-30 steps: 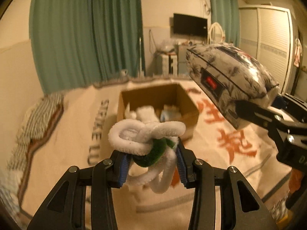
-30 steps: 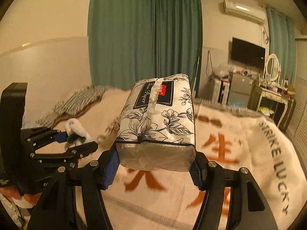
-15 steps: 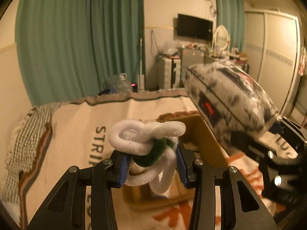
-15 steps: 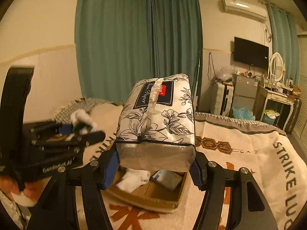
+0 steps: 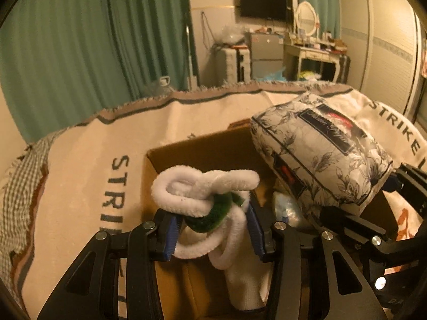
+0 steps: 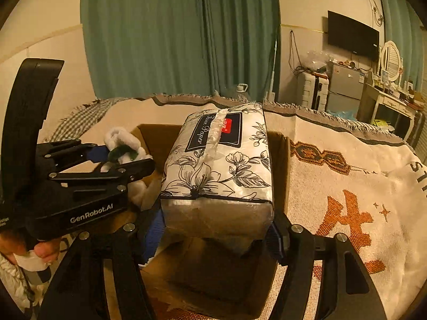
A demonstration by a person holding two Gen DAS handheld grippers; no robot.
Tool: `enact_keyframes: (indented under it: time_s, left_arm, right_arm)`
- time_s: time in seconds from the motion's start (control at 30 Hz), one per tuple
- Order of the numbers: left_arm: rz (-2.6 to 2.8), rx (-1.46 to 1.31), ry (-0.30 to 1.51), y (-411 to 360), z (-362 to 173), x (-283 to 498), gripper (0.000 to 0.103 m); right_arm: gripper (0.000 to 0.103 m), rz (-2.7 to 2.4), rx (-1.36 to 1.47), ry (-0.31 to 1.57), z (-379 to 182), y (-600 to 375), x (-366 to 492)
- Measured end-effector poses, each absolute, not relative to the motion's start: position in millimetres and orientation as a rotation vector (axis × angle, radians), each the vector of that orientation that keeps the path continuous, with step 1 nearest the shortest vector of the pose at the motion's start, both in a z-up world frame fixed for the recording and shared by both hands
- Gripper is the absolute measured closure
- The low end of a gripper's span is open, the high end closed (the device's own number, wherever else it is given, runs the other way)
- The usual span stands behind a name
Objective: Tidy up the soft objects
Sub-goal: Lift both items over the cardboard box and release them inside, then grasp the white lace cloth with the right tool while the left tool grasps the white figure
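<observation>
Evidently both soft things hang over the open cardboard box (image 5: 202, 144) so they can be let go straight into it. One tissue pack (image 6: 218, 160), floral-wrapped, is clamped at its near end by the right gripper (image 6: 216, 229), tilted above the box's right part. One fuzzy knot of white and green loops (image 5: 205, 200) sits pinched in the left gripper (image 5: 212, 229) above the left part. Inside, at least two pale items already lie; an exact count is unclear. One box rests on one blanket (image 6: 333, 176) covering the bed.
</observation>
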State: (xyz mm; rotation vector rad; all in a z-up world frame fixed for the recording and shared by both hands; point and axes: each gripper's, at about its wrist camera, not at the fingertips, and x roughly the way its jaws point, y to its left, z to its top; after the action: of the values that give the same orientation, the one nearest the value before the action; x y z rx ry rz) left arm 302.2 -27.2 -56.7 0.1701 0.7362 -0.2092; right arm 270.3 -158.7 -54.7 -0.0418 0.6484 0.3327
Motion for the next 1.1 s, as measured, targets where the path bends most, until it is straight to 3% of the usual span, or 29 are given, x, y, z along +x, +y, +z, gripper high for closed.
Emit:
enact_keyframes:
  time_s: [0.03, 0.13, 0.47, 0.5, 0.53, 0.6, 0.77, 0.83, 1.1]
  left_arm:
    - [-0.205, 0.173, 0.741, -30, -55, 301, 0.044]
    - [-0.175, 0.196, 0.712, -31, -45, 296, 0.034]
    - [-0.145, 0.192, 0.488, -16, 64, 222, 0.033]
    - [-0.145, 0.187, 0.464, -13, 75, 212, 0.030]
    - [-0.142, 0.179, 0.432, -9, 89, 197, 0.015]
    - [-0.136, 0.164, 0.380, -4, 105, 177, 0.007]
    - [-0.126, 0.173, 0.307, 11, 128, 122, 0.007]
    - [-0.123, 0.161, 0.291, 23, 126, 103, 0.007]
    - [-0.075, 0.143, 0.385, 53, 68, 80, 0.007]
  right_arm:
    - [0.032, 0.327, -0.042, 0.649, -55, -159, 270]
    - [0.018, 0.326, -0.024, 0.653, -51, -161, 271]
    - [0.013, 0.286, -0.055, 0.510, 48, -172, 192]
    - [0.012, 0.281, -0.061, 0.491, 60, -171, 179]
    - [0.012, 0.280, -0.065, 0.477, 71, -170, 168]
    - [0.012, 0.284, -0.070, 0.455, 88, -167, 148]
    - [0.000, 0.296, -0.091, 0.401, 116, -155, 97]
    - [0.000, 0.304, -0.096, 0.392, 116, -148, 79]
    - [0.000, 0.357, -0.095, 0.480, 55, -123, 57]
